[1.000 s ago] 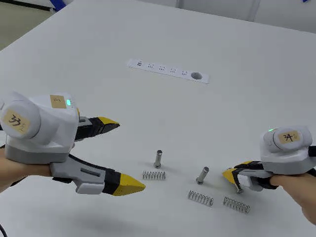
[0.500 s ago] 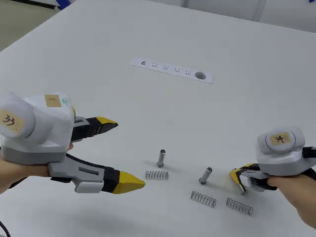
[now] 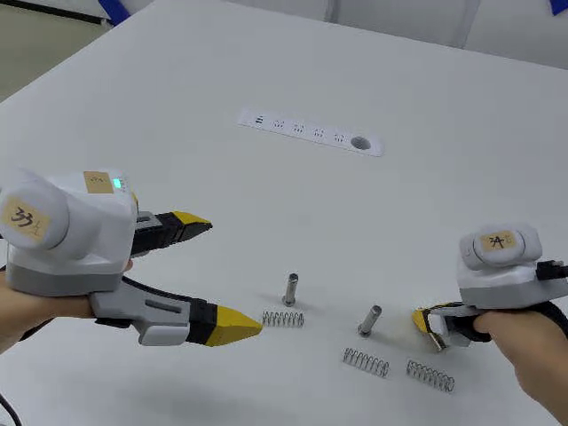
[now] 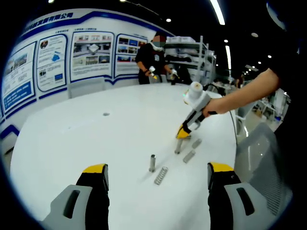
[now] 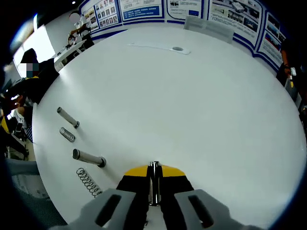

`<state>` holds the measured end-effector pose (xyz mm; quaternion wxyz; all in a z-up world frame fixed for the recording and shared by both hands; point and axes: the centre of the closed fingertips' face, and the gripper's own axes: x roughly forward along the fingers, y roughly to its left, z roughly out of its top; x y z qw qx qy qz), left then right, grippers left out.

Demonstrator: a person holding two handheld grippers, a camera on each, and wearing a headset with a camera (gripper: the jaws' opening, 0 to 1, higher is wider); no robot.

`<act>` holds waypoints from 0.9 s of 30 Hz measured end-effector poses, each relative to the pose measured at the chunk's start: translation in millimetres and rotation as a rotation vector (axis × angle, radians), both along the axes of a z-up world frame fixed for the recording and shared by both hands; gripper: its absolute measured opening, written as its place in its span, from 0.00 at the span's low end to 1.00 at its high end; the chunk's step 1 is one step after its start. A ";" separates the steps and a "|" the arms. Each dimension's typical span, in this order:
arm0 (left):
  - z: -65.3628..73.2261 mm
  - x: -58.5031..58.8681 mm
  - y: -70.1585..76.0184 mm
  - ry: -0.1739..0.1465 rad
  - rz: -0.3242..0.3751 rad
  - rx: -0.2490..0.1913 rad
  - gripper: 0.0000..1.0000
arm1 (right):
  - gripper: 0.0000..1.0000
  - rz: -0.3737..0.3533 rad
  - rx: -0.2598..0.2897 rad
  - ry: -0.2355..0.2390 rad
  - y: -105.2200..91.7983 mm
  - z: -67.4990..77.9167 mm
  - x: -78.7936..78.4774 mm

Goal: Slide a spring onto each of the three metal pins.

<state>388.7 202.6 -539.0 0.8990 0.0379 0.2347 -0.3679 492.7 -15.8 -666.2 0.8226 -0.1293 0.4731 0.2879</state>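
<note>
My right gripper (image 3: 432, 325) is clamped on one stiff, slick metal pin (image 5: 153, 184), my left gripper (image 3: 232, 275) gapes wide by the nearest spring (image 3: 283, 319), lying on the table (image 3: 266, 204) beside an upright pin (image 3: 290, 289); it looks light and squashy, so I'd pinch it gently mid-coil

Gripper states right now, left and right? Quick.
Left gripper: open, holding nothing.
Right gripper: shut on a metal pin.
</note>
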 end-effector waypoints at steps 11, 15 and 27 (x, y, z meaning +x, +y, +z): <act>1.1 -3.4 -1.2 0.000 0.007 -0.004 0.86 | 0.07 0.005 0.054 -0.066 0.7 14.3 -0.1; 3.1 -2.8 -3.6 -0.005 0.002 -0.002 0.86 | 0.07 0.005 0.061 -0.078 0.7 17.2 -0.2; 8.9 -4.5 -5.6 -0.018 0.002 -0.009 0.86 | 0.08 0.020 0.078 -0.137 -0.2 29.5 -1.3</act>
